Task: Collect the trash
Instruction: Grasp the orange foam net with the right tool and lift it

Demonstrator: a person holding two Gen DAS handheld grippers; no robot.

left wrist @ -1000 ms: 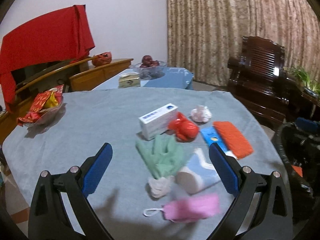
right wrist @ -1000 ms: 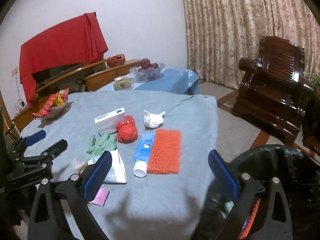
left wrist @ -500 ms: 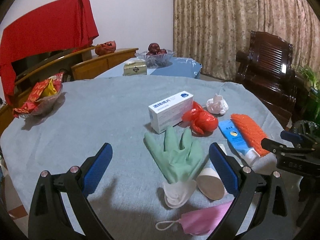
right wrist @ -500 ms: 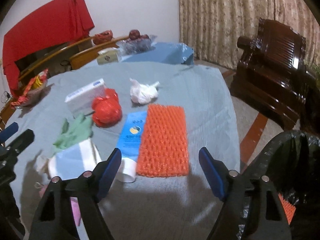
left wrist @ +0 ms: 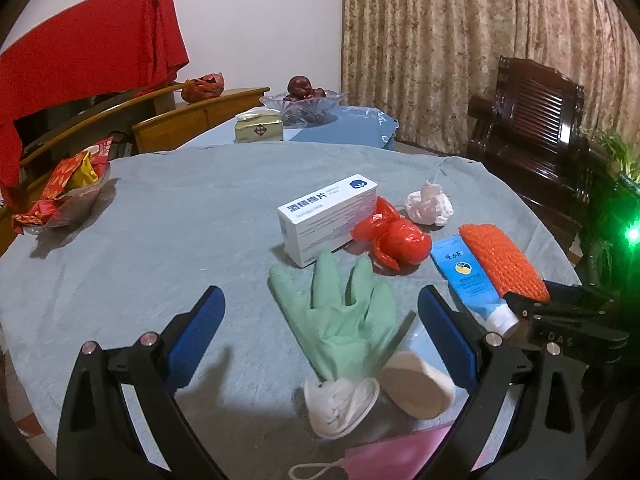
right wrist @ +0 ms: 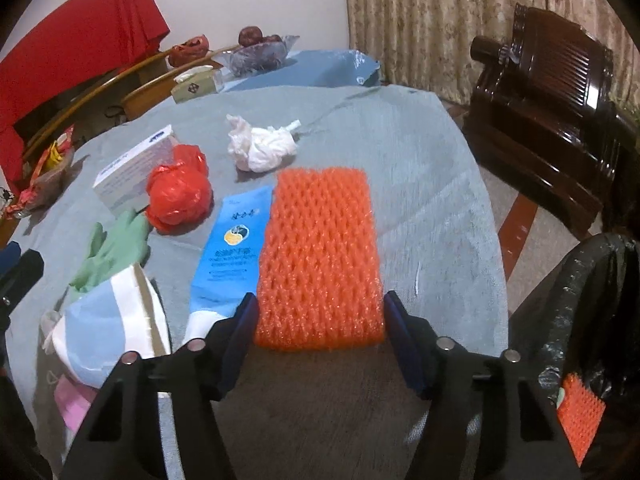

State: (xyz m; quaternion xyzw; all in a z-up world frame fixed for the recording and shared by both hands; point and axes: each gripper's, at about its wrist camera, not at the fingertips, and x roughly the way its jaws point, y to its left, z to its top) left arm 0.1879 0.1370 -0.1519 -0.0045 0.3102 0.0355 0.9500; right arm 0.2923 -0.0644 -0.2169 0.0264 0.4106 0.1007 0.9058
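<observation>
Trash lies on a grey cloth-covered table (left wrist: 168,224). An orange foam net (right wrist: 320,256) lies flat, and my right gripper (right wrist: 320,320) is open with one finger on each side of its near end. Beside the net lie a blue tube (right wrist: 234,252), a red plastic bag (right wrist: 178,196), a white crumpled tissue (right wrist: 260,148) and a white box (left wrist: 328,216). My left gripper (left wrist: 320,328) is open and empty above a green glove (left wrist: 340,312), with a paper cup (left wrist: 416,380), a white mask (left wrist: 340,404) and a pink mask (left wrist: 392,456) near it.
A black trash bag (right wrist: 580,320) stands off the table's right edge, with an orange piece inside. A snack bowl (left wrist: 64,196) sits at the table's left. Behind are a tissue box (left wrist: 258,128), a fruit bowl (left wrist: 302,100) and a dark wooden armchair (left wrist: 536,128).
My right gripper moved forward and down until its fingers straddle the orange net's near end, narrowing a little. My left gripper shifted slightly closer over the green glove.
</observation>
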